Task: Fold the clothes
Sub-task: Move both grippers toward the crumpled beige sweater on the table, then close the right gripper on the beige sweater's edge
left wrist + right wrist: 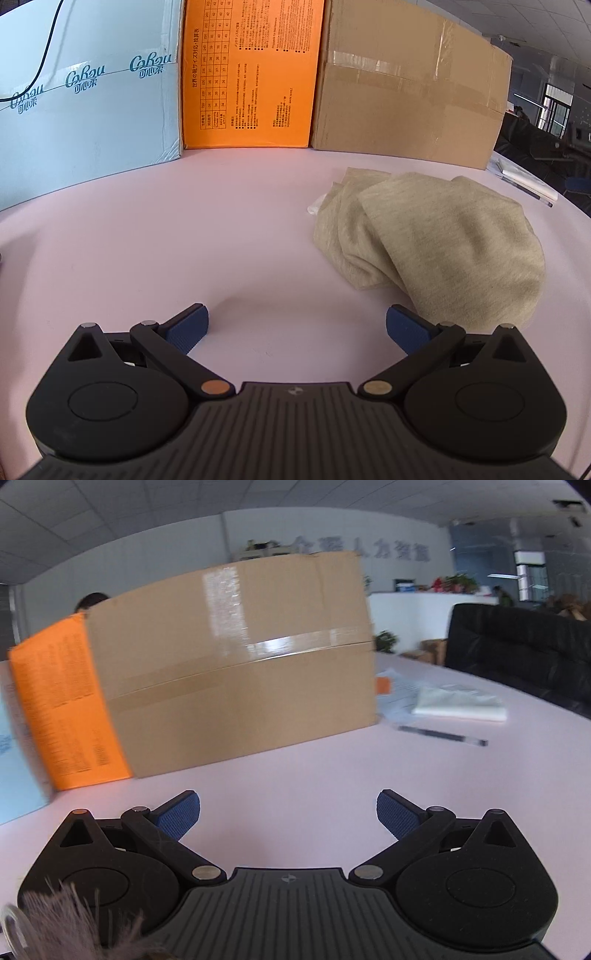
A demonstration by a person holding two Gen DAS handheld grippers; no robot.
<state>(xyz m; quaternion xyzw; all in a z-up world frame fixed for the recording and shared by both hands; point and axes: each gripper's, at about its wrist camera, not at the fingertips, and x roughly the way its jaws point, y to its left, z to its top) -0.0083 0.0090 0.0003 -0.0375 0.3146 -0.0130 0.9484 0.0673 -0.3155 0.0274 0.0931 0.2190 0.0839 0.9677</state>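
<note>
On the pale pink table (147, 236), seen from the left wrist camera, a beige garment (436, 240) lies bunched in loose folds at about 2 o'clock from the left gripper (297, 326). Its near edge lies just beside the blue pad (406, 328) of that gripper's right finger; whether they touch cannot be told. A bit of white fabric (317, 205) pokes out at the garment's far left edge. The left gripper's jaws stand wide apart with nothing between them, only bare table.

At 12 o'clock along the far side of the table stands a row of boxes: a light blue carton (92, 110) with teal lettering at 10 o'clock, an orange box (251, 74) printed with a size chart at 12 o'clock, and a taped brown cardboard box (406, 85) at 1 o'clock, directly behind the garment. A black cable (48, 44) hangs across the blue carton.

From the right wrist camera, the right gripper (288, 812) also has its jaws spread wide and empty above the table. The garment does not show in this view. The brown cardboard box (236, 664) fills 12 o'clock, with the orange box (66, 701) beside it at 10 o'clock. At 2 o'clock lie a pen (443, 735) and a clear plastic bag (458, 703), with a black sofa (524, 646) beyond the table edge. A tuft of grey fur (74, 923) blurs the lower left corner
</note>
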